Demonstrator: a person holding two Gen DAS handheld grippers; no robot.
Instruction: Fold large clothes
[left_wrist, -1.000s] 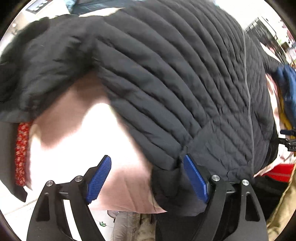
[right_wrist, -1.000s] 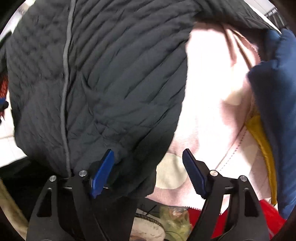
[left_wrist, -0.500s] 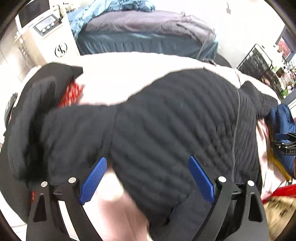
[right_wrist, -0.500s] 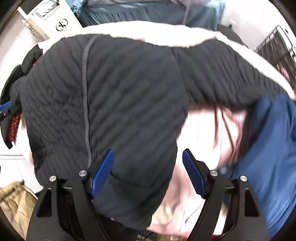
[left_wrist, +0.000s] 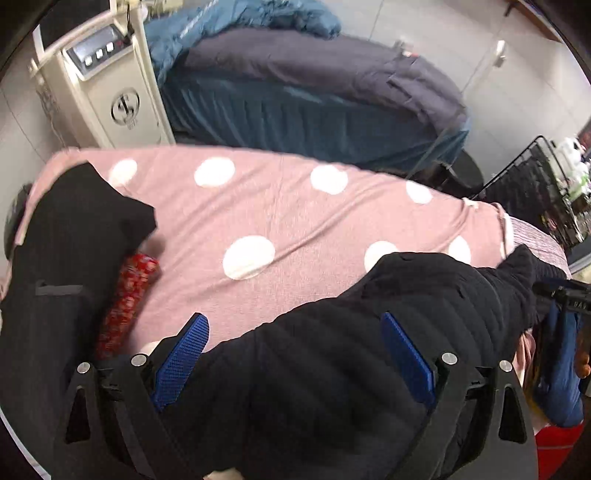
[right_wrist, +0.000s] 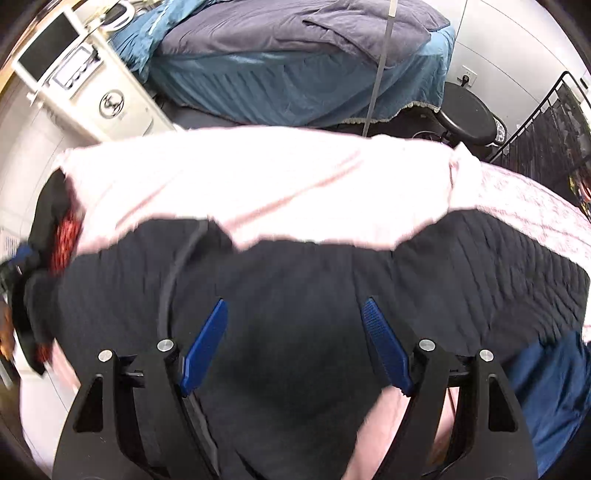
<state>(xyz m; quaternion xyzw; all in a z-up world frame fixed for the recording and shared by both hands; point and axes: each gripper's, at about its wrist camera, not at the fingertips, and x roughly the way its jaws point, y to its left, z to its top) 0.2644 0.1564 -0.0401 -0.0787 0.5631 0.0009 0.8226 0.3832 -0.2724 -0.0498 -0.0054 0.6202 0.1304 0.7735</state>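
Observation:
A black quilted jacket (left_wrist: 369, 350) lies on a pink sheet with white dots (left_wrist: 295, 221). It fills the near half of the left wrist view and also of the right wrist view (right_wrist: 332, 280), where its zip line (right_wrist: 173, 273) runs down at the left. My left gripper (left_wrist: 295, 350) is open, its blue pads (left_wrist: 181, 354) spread over the jacket's near edge, holding nothing. My right gripper (right_wrist: 295, 332) is open too, its pads (right_wrist: 384, 347) wide apart above the jacket's dark middle.
A black garment (left_wrist: 66, 266) and a red patterned cloth (left_wrist: 129, 295) lie at the sheet's left end. A blue garment (right_wrist: 546, 391) lies at the right. Behind stand a bed with blue bedding (left_wrist: 314, 99), a cream machine (left_wrist: 103, 85) and a black wire rack (right_wrist: 546, 122).
Both grippers have pulled back and tilted up, so the far bed and room come into view. The jacket now lies lower in both views, bunched nearer me. Both grippers stay open.

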